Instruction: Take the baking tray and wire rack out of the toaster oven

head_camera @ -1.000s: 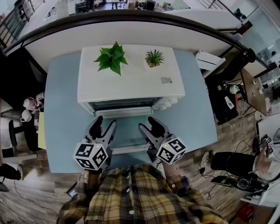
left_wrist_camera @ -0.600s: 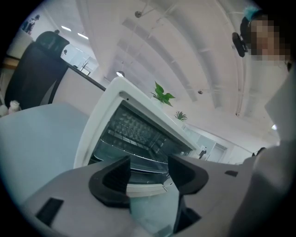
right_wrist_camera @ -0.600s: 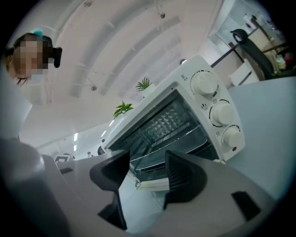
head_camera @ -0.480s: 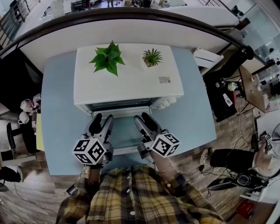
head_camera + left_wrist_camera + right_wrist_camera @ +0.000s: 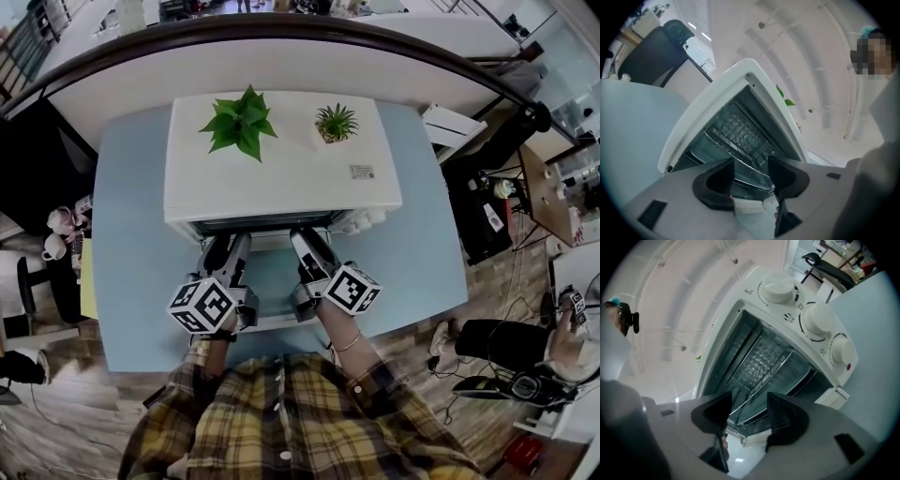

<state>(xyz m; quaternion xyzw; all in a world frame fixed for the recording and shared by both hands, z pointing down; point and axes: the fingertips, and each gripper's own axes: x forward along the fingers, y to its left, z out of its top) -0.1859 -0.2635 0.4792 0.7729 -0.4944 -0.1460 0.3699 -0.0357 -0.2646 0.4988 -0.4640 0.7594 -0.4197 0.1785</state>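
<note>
A white toaster oven (image 5: 281, 173) stands on a light blue table, its glass door (image 5: 272, 281) folded down flat towards me. Inside, a wire rack (image 5: 740, 133) (image 5: 764, 363) lies over a dark baking tray (image 5: 715, 151) (image 5: 790, 377). My left gripper (image 5: 228, 246) (image 5: 750, 165) is at the left of the oven mouth, above the door. Its jaws have just been closing, they stand apart, and nothing is between the pads. The tray's front rim shows just beyond the tips. My right gripper (image 5: 309, 242) (image 5: 749, 405) is at the right of the mouth, open and holding nothing.
Two potted plants (image 5: 242, 120) (image 5: 335, 123) stand on the oven's top. Three knobs (image 5: 818, 319) line the oven's right side. Mugs (image 5: 58, 234) sit off the table's left edge. A seated person (image 5: 511, 352) and cables are on the floor to the right.
Both grippers have moved forward over the open door up to the oven mouth and rolled a little. The left jaws stand narrower than before.
</note>
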